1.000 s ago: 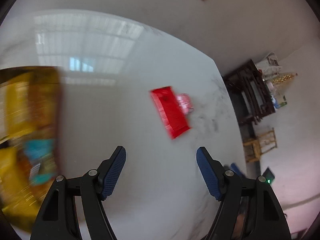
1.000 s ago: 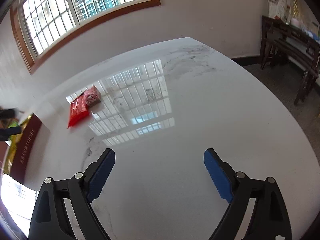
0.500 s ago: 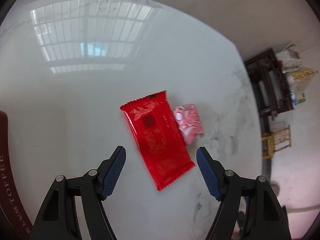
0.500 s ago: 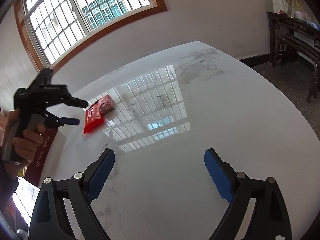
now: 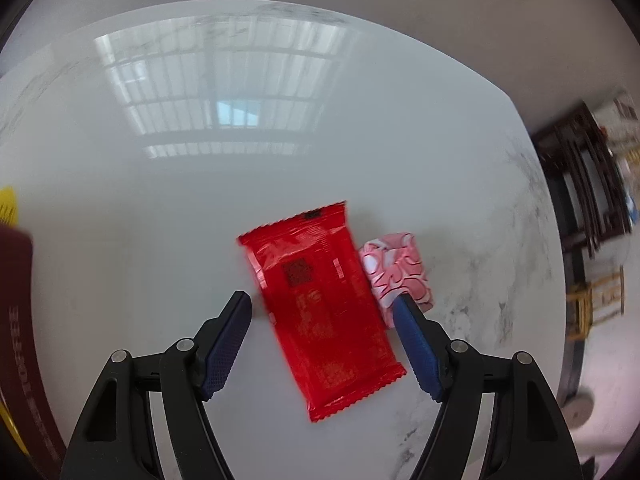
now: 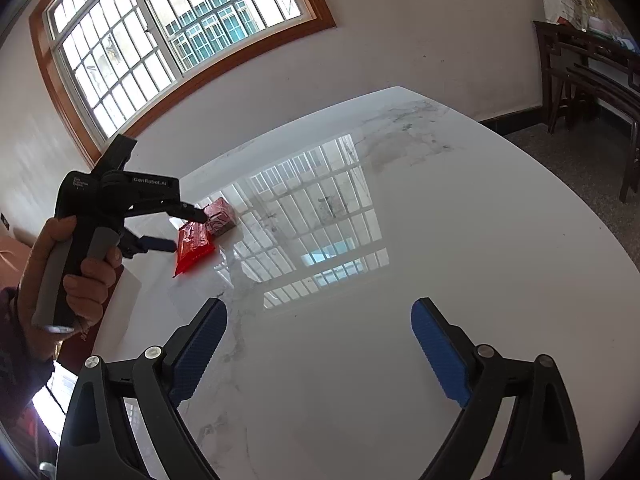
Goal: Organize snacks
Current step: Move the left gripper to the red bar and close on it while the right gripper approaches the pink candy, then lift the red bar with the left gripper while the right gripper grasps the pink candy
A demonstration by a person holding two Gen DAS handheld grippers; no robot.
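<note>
- At the far left of the left wrist view, a dark maroon box (image 5: pixel 16 320) printed with pale lettering sits at the counter's edge, a strip of yellow wrapper (image 5: pixel 8 204) showing above it.
- The left gripper (image 5: pixel 322 306) points steeply down over the white marble counter (image 5: pixel 160 200); its blue-padded fingers (image 5: pixel 228 340) are spread apart, gripping nothing, with the red snack packet (image 5: pixel 320 304) lying flat between them and not touched by either pad.
- Just right of the red packet, touching its long edge, lies a small pink patterned packet (image 5: pixel 396 268); the left gripper's right fingertip overlaps its lower corner in the picture, though contact cannot be told.
- In the right wrist view, a hand (image 6: pixel 76 276) holds the left gripper's handle above both packets, near the counter's far left edge.
- The right gripper (image 6: pixel 320 316) hangs over bare counter, well apart from the snacks; its fingers have just been opening and stand wide with nothing between them.
- Dark wooden furniture (image 6: pixel 592 76) stands by the wall at the right.
</note>
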